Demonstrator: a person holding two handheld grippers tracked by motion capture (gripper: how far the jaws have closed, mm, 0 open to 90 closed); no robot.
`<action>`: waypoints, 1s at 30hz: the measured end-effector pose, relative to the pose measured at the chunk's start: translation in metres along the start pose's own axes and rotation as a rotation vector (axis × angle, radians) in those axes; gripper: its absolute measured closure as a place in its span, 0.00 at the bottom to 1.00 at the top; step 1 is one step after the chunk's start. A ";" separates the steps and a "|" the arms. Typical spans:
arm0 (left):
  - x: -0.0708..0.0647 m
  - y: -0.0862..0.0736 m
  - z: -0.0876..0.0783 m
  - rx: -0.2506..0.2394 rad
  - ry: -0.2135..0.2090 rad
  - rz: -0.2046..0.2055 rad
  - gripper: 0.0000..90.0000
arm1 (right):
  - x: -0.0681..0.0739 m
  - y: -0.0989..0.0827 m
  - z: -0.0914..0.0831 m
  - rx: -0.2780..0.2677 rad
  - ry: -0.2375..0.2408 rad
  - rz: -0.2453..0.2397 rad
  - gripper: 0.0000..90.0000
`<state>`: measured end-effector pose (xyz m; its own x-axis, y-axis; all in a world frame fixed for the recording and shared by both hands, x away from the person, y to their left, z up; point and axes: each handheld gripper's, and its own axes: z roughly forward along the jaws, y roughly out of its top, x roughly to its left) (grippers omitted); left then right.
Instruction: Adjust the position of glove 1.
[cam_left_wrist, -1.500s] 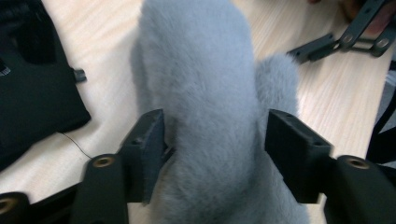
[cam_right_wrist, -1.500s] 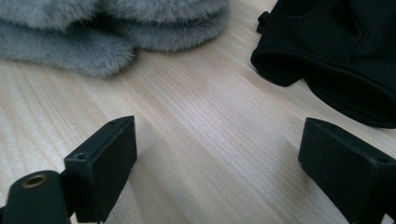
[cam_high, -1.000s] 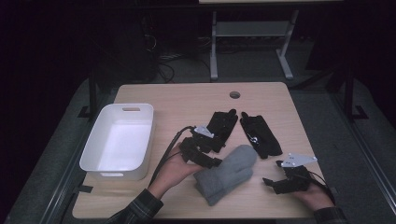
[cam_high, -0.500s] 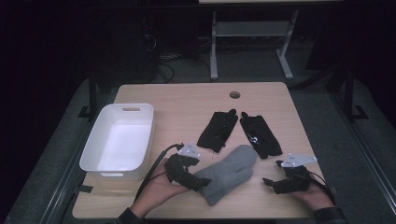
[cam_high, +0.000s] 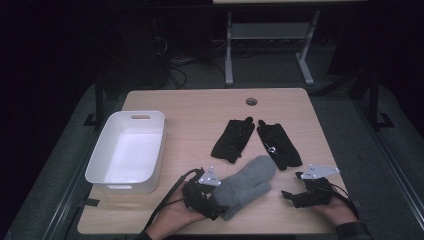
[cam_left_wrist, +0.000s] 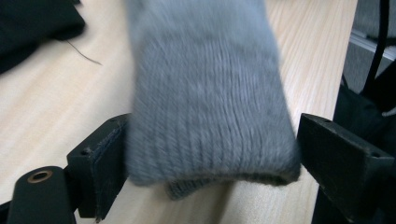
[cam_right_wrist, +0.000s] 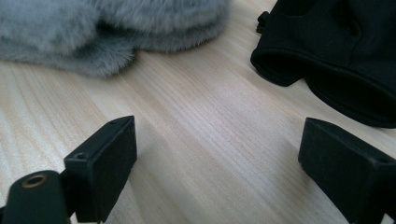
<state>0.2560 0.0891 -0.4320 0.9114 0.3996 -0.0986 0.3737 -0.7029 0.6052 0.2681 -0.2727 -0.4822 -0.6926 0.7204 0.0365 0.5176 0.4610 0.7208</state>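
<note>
A grey knitted mitten lies on the wooden table near its front edge, with the cuff toward me. My left gripper is at that cuff. In the left gripper view the cuff fills the gap between the wide-set jaws of my left gripper, uncompressed. Those jaws have just been opening with the cuff between them. My right gripper rests on the table to the mitten's right. It is open over bare wood. The mitten's fuzzy edge lies ahead of it.
Two black gloves lie side by side behind the mitten; one black glove is close ahead of the right gripper. A white bin stands at the table's left. A cable hole is at the back.
My left hand has drawn back from the mitten's far left side to its cuff end near the front edge. The mitten has settled flat. The right hand has not moved.
</note>
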 end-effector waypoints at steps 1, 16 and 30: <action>-0.001 -0.001 0.003 0.008 0.004 -0.005 0.14 | 0.000 0.000 0.000 0.000 0.000 0.000 0.13; -0.006 0.007 -0.004 -0.038 -0.038 -0.081 0.16 | 0.000 0.000 0.000 0.000 0.000 0.000 0.13; 0.014 0.039 -0.026 -0.144 -0.023 -0.083 0.16 | 0.000 0.000 0.000 0.000 0.000 0.000 0.13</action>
<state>0.2787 0.0824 -0.3893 0.8828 0.4380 -0.1698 0.4206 -0.5760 0.7009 0.2681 -0.2727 -0.4822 -0.6924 0.7206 0.0367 0.5179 0.4609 0.7207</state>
